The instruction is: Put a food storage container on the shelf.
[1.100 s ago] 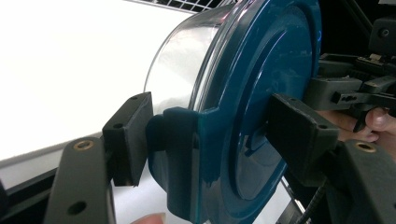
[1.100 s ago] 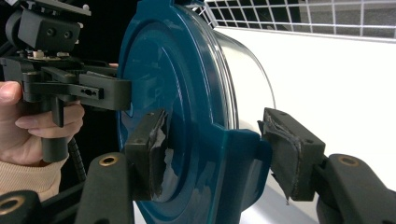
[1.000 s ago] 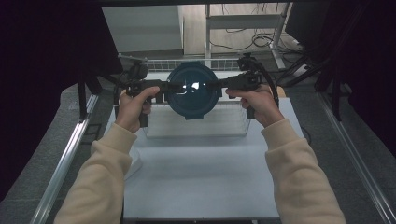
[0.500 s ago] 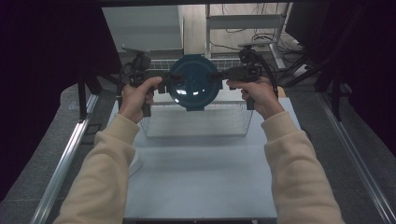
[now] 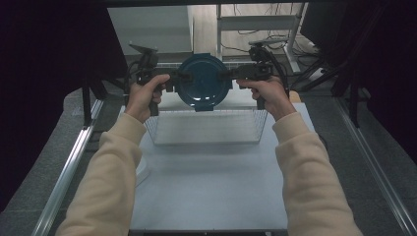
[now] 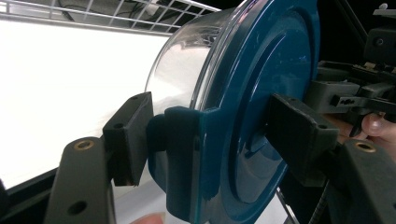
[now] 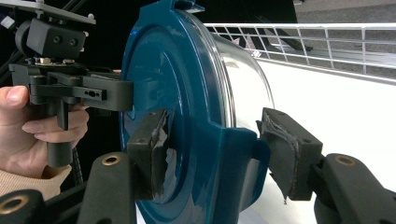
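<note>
A round clear container with a dark blue lid (image 5: 203, 81) hangs on its side in the air over the far part of a wire basket (image 5: 206, 129), lid facing the person. My left gripper (image 5: 178, 78) is shut on the lid's left latch tab. My right gripper (image 5: 227, 74) is shut on the right tab. In the left gripper view one pad presses the tab and the other the lid face (image 6: 261, 84), with the clear bowl (image 6: 180, 65) beyond. In the right gripper view my right gripper (image 7: 210, 154) clamps the lid (image 7: 173, 84) the same way.
The white wire basket stands at the far half of the pale table (image 5: 211, 182). Metal rails (image 5: 69, 167) run along both table sides. Dark curtains flank the scene, and cables lie on the floor behind. The basket's rim (image 7: 317, 37) runs behind the bowl.
Both hands have carried the container together away from the person, up in the high view, from over the basket's front toward its far side. The grips look unchanged.
</note>
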{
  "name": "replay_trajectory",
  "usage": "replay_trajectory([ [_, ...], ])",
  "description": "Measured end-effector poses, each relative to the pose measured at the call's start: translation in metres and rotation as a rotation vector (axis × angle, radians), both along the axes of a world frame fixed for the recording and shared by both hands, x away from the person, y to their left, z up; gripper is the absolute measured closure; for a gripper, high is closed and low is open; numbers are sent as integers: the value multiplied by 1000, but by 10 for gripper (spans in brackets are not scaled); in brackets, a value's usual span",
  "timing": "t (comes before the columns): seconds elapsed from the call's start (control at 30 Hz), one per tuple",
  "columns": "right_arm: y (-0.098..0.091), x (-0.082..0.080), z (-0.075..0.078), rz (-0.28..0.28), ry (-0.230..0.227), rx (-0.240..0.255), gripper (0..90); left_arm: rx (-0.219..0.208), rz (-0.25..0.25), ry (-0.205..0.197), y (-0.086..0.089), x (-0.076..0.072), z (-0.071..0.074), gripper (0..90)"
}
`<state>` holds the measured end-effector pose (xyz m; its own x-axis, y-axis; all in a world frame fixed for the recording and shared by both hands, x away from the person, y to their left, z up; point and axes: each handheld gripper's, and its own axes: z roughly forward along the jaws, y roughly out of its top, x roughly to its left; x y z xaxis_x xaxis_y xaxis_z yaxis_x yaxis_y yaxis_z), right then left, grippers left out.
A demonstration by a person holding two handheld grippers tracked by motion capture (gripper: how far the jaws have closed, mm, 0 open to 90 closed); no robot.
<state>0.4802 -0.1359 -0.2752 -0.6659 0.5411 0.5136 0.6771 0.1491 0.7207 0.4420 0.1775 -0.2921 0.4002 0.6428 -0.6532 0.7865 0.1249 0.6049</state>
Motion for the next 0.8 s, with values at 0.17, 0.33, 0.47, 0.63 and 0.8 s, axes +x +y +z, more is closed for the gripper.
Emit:
replay_trajectory([
  [0.17, 3, 11, -10, -10, 38, 11, 431, -2, 12, 30, 2, 8, -7, 332],
  [0.33, 4, 19, -16, -42, 66, 28, 429, -31, 35, 61, 3, 19, -15, 335],
  [0.47, 4, 29, -20, -70, 116, 44, 424, -62, 56, 78, 4, 27, -20, 339],
  [0.63, 5, 38, -26, -95, 178, 53, 406, -80, 75, 110, 4, 34, -26, 339],
  [0.8, 4, 44, -33, -121, 233, 64, 393, -94, 84, 130, 3, 40, -32, 337],
])
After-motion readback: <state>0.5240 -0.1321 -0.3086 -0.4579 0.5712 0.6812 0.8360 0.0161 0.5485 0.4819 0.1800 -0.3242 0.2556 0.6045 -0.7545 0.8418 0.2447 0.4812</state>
